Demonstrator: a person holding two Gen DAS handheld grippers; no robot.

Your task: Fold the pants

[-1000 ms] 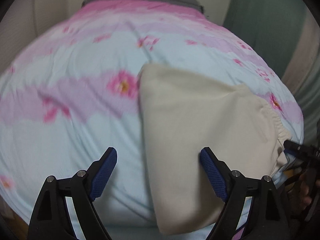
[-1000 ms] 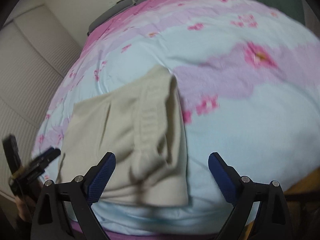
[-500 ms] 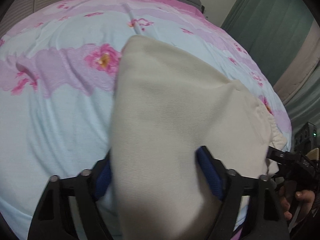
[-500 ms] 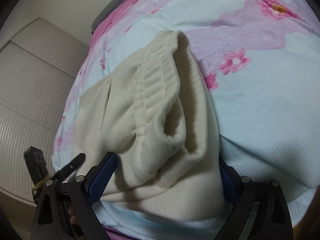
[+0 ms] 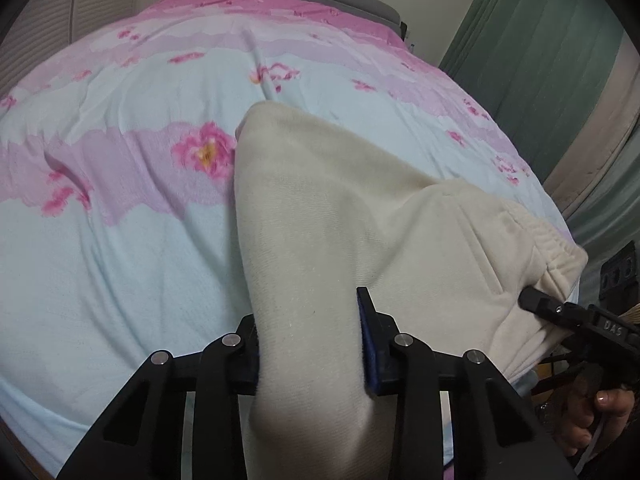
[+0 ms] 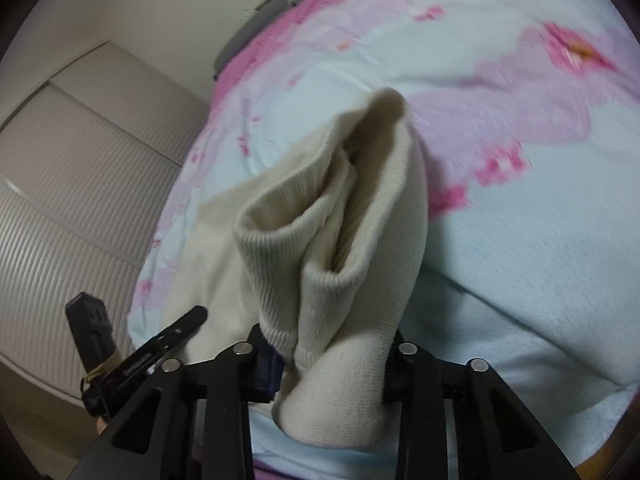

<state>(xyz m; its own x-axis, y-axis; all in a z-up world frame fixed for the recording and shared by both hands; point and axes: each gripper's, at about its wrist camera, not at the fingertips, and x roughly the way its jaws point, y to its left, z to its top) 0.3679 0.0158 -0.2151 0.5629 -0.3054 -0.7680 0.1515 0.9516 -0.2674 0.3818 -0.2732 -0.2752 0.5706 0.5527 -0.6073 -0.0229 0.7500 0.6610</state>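
- The left gripper (image 5: 310, 344) pinches the near edge of the cream pants (image 5: 340, 216) between its 2 blue pads.
- The right gripper (image 6: 332, 360) is pressed onto the ribbed waistband end of the same pants (image 6: 340, 216).
- The pants stretch forward from both grippers over the flowered bed cover (image 5: 120, 240).
- Right of the left gripper, green curtains (image 5: 540, 40) hang.

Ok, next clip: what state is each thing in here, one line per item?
cream pants: partly folded, near edge gripped at two spots, the rest lying on the bed.
ribbed waistband: bunched, gaping open, pinched at its near end.
left gripper: shut on the pants' plain fabric.
right gripper: shut on the waistband end.
floral bedsheet: spread over the bed, lightly wrinkled.
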